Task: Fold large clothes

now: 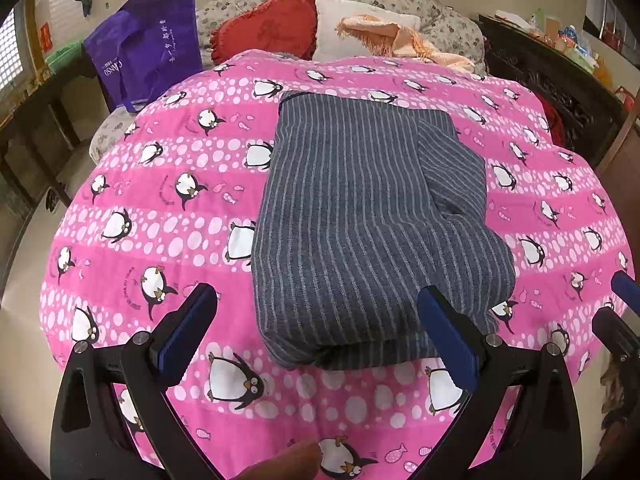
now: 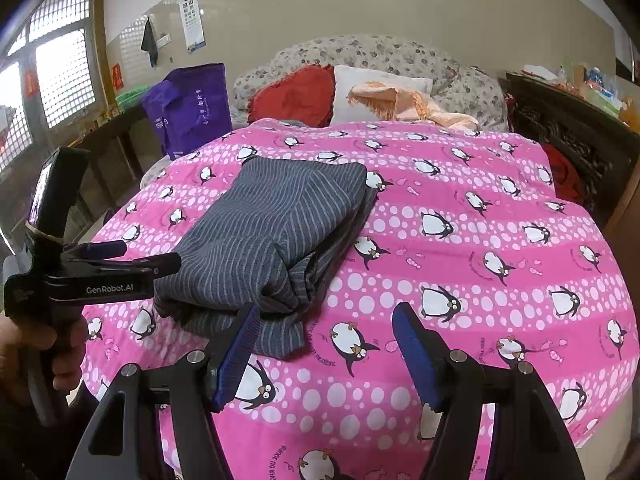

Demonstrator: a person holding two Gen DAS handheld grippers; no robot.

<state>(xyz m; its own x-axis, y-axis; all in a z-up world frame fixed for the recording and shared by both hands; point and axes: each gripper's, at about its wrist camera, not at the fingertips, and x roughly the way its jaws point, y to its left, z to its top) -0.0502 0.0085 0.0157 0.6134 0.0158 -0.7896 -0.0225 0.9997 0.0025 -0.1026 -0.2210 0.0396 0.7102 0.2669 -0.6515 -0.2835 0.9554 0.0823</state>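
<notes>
1. A pink quilt [image 1: 168,220] printed with penguins and white dots is covering the bed and filling most of both views.
2. A floral headboard cover [image 2: 380,54] is standing at the far end of the bed, against the pale wall.
3. A grey striped garment [image 1: 352,216] is lying folded into a thick, roughly rectangular bundle on the quilt, towards the near edge; a looser folded flap is sticking out along its right side in the left wrist view.
4. A purple bag [image 1: 148,52] is standing beside the far left corner of the bed.
5. A red cushion [image 1: 268,28], a white pillow [image 1: 352,20] and a fringed peach cloth [image 1: 400,40] are resting together at the head of the bed, the cloth draped over the pillow.
6. The left gripper [image 1: 318,308] is hovering over the near end of the garment, its blue-padded fingers spread wide to either side of the bundle and gripping nothing.
7. The right gripper [image 2: 322,320] is hanging just right of the garment with its fingers parted wide and empty; the left pad is overlapping the bundle's near corner in the picture, and whether it is touching is not clear.
8. A hand [image 2: 24,344] is gripping the left gripper's handle at the left edge of the right wrist view.
</notes>
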